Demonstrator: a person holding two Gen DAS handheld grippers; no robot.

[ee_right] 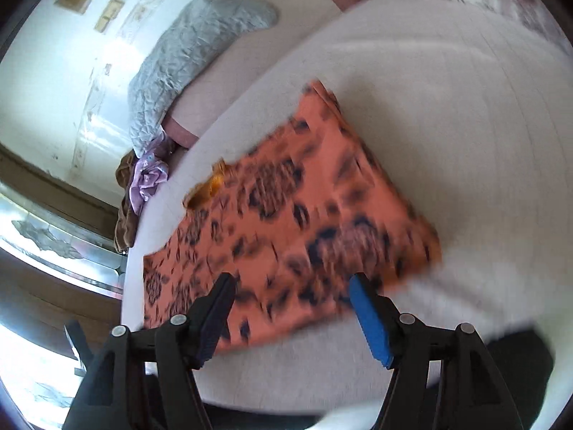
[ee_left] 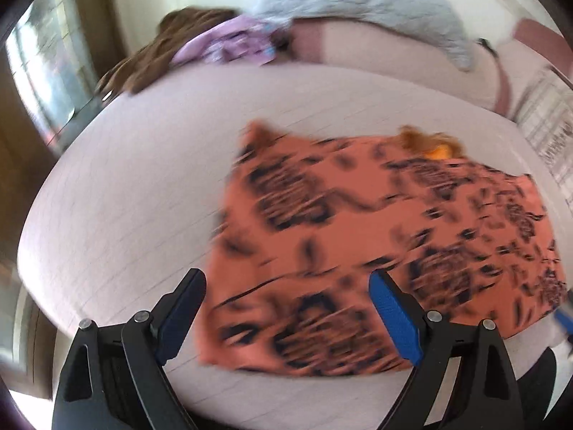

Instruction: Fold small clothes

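An orange garment (ee_left: 376, 251) with a dark printed pattern is being shown lying flat on a white quilted bed surface (ee_left: 143, 179), folded into a rough rectangle; the left gripper (ee_left: 286, 286) is being held above its near edge, jaws wide apart and gripping nothing; the right gripper (ee_right: 292, 286) is likewise being held wide open and empty over the garment (ee_right: 286, 215); a grey quilted blanket (ee_right: 186, 57) and a lilac cloth (ee_right: 148, 179) are being seen beyond, well apart.
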